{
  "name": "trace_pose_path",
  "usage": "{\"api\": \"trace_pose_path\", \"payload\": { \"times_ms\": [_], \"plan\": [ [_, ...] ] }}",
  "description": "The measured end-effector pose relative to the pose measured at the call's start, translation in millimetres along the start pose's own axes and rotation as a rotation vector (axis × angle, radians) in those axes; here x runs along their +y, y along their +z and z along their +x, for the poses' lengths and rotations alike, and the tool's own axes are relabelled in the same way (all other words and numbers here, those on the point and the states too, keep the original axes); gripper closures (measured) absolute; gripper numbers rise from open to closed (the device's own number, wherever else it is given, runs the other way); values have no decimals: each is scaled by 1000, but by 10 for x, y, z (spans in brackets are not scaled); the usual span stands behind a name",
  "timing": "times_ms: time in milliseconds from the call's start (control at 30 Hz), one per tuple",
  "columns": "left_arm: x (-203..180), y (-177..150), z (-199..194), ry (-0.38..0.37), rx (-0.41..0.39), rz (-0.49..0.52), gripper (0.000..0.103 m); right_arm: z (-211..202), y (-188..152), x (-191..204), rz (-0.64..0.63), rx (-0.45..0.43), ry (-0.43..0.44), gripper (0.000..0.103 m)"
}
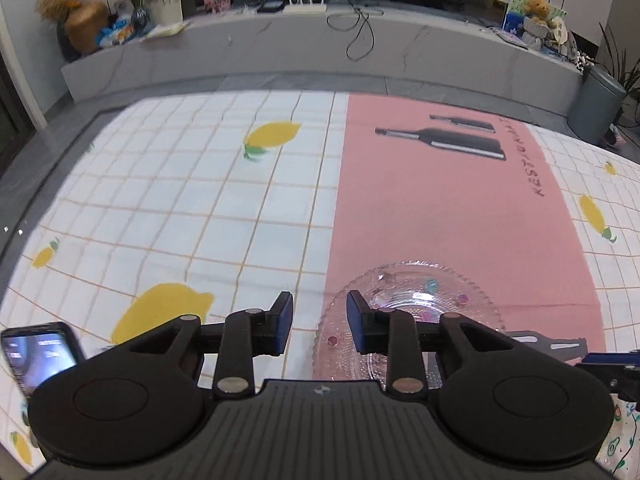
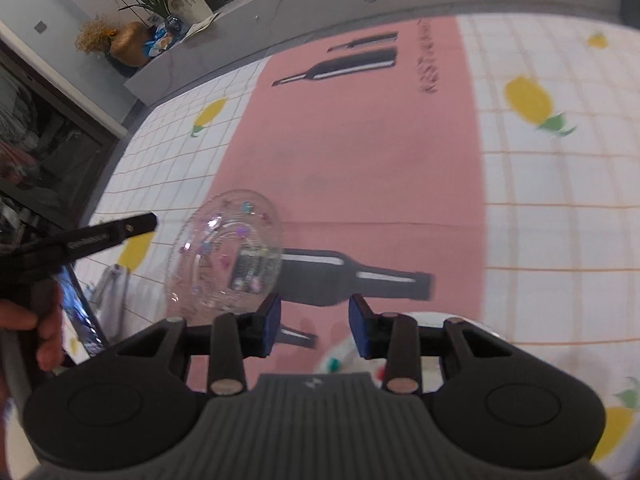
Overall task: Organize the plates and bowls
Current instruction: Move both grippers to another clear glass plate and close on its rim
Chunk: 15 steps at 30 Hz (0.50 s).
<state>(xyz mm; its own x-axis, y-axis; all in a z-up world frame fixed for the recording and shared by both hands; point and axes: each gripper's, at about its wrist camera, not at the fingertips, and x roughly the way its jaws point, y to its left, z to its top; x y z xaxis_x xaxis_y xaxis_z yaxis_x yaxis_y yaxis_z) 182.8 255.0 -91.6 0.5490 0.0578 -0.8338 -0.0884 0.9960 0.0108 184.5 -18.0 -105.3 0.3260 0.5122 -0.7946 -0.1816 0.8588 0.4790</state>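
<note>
A clear glass plate with small coloured dots lies on the pink mat. My left gripper is open just above the plate's left rim. Its right finger reaches over the plate and nothing is pressed between the pads. In the right wrist view the same glass plate sits left of my right gripper, which is open over the mat with nothing between its pads. A white dish with green and red marks shows under the right gripper, mostly hidden by it. The left gripper appears at the left edge, held by a hand.
A white checked tablecloth with lemon prints covers the table under the pink mat. A phone lies at the near left. A grey ledge with plants, cables and a soft toy runs behind the table, and a grey bin stands far right.
</note>
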Motion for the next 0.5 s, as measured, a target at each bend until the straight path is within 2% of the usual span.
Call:
{"api": "trace_pose_path", "payload": {
  "times_ms": [167, 267, 367, 500],
  "plan": [
    [89, -83, 172, -7, 38, -39, 68, 289, 127, 45, 21, 44, 42, 66],
    [132, -139, 215, -10, 47, -47, 63, 423, 170, 52, 36, 69, 44, 66],
    [153, -174, 241, -21, 57, -56, 63, 522, 167, 36, 60, 85, 59, 66],
    [189, -208, 264, -61, 63, -106, 65, 596, 155, 19, 87, 83, 85, 67]
  ]
}}
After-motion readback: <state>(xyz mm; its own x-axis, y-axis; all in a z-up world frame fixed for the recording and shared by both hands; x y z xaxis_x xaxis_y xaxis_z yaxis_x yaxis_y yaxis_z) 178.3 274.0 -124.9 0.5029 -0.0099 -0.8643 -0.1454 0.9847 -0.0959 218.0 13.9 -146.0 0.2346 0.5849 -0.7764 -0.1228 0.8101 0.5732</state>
